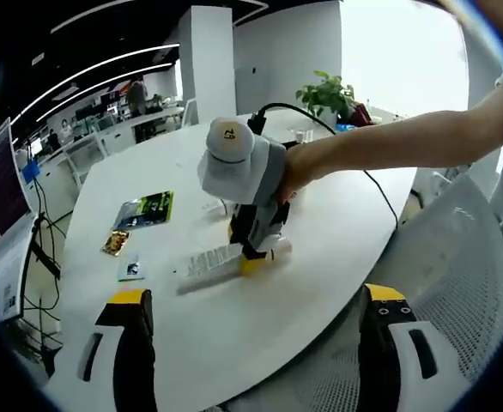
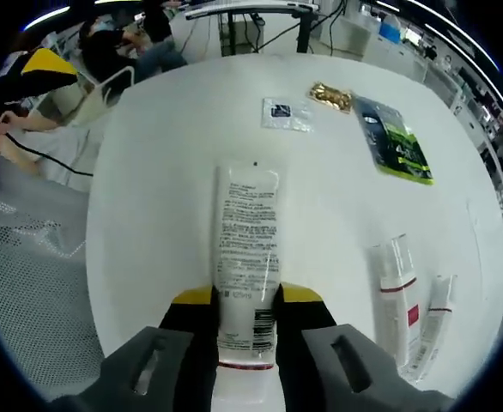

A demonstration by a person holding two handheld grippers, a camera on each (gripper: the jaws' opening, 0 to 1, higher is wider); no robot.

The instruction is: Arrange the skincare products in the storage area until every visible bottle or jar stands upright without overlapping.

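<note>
White tube (image 2: pixel 246 257) being clamped by right gripper (image 2: pixel 246 330); two more tubes (image 2: pixel 397 300) lying on desk (image 2: pixel 166 197); left gripper (image 1: pixel 256 330) hovering agape, empty; three sachets (image 2: pixel 393 137).

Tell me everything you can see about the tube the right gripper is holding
The tube is white, soft-looking plastic with small dark print down its flat body and a red band near the cap end. It lies flat on the white table, its crimped end pointing away from the camera. The right gripper is shut on it near the cap end, the yellow-tipped jaws pressing both sides. In the left gripper view the same tube lies under that gripper.
</note>
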